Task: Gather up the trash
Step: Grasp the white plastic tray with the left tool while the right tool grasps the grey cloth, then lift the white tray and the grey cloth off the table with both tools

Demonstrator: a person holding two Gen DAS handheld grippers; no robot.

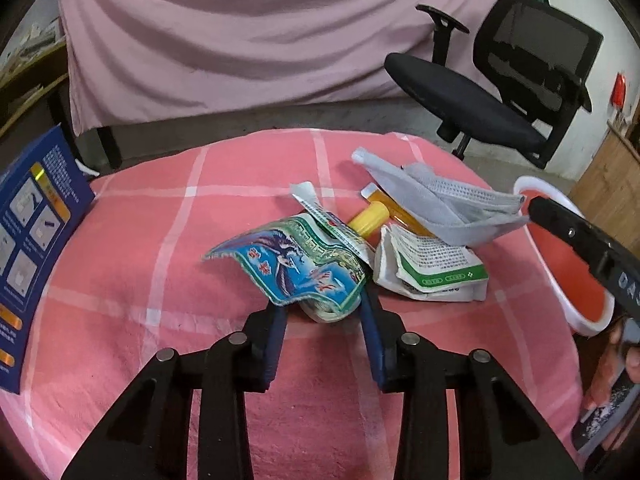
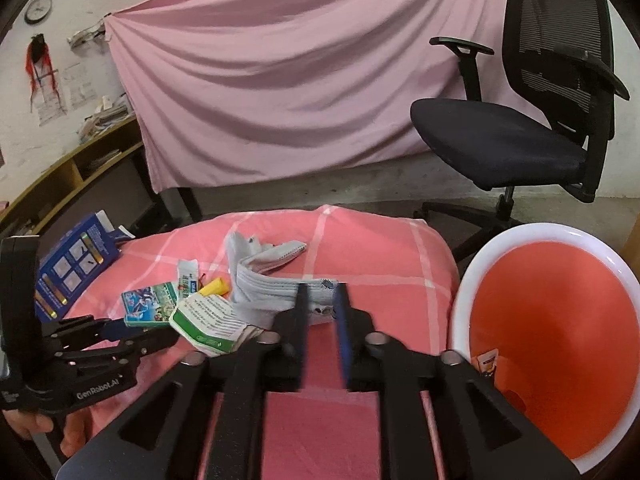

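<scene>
trash heap on the pink cloth, both grippers at the pile

i hold the left gripper (image 1: 322, 312) low over the pink checked cloth (image 1: 160, 240), its blue-padded fingers (image 1: 276, 332) on either side of the blue and green wrapper (image 1: 288, 264). the wrapper's curled lower edge sits between them, but i cannot tell whether the pads press on it or only flank it

my right gripper (image 2: 322, 300) has its jaws parted, tips at the edge of the grey face mask (image 2: 272, 292). the mask's near edge lies just beyond them, and i see nothing pinched between the pads

the rest of the trash lies bunched together mid-cloth: a crumpled white and green packet (image 1: 432, 268) touching the wrapper's right side, a yellow capped tube (image 1: 370, 216) poking out behind both, and the mask draped over the back of the heap

the orange bin with a white rim (image 2: 464, 280) stands at the right edge of the cloth, well apart from the pile, a small scrap (image 2: 488, 360) already lying inside it. a blue box (image 1: 36, 232) leans at the far left edge. behind stand a black office chair (image 2: 520, 140) and a pink drape (image 2: 280, 80)
</scene>
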